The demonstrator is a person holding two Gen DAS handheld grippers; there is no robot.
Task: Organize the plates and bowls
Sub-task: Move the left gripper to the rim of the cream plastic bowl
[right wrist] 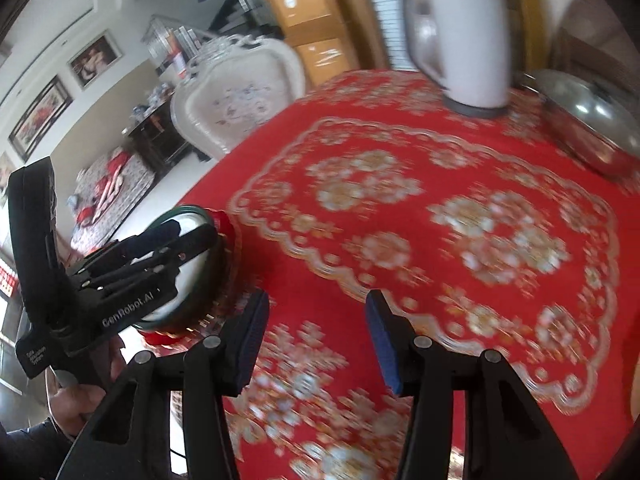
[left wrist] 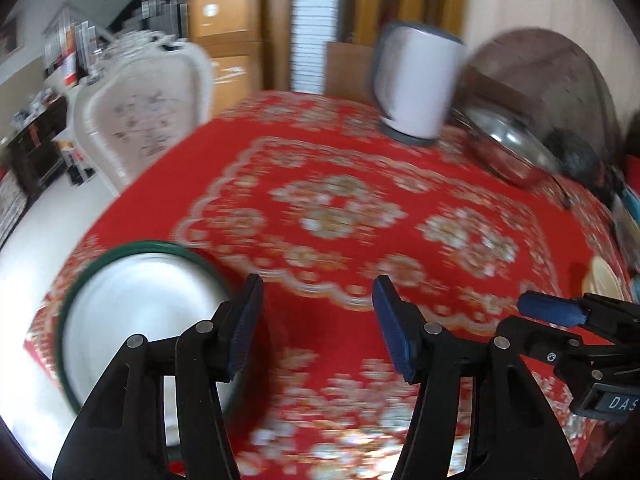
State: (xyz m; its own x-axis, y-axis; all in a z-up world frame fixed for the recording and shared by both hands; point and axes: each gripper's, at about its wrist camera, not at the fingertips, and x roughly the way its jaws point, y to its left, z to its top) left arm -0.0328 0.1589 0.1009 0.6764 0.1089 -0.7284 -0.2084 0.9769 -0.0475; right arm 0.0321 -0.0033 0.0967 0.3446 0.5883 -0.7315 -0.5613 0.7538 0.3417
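From the left wrist, the left gripper (left wrist: 318, 328) stood with jaws apart and nothing between them above the red patterned tablecloth (left wrist: 340, 152). A white bowl with a green rim (left wrist: 136, 320) sat at the table's near-left corner, just left of the gripper. A white kettle (left wrist: 416, 84) and a steel pan (left wrist: 508, 148) stood at the far edge.

From the right wrist, the right gripper (right wrist: 316, 340) was likewise spread and empty; the bowl (right wrist: 192, 256) lay at the left edge, partly hidden behind the other gripper.

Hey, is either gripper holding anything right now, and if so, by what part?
Nothing is held. The left gripper and right gripper both stand open over the red tablecloth, with the green-rimmed bowl untouched beside the left one.
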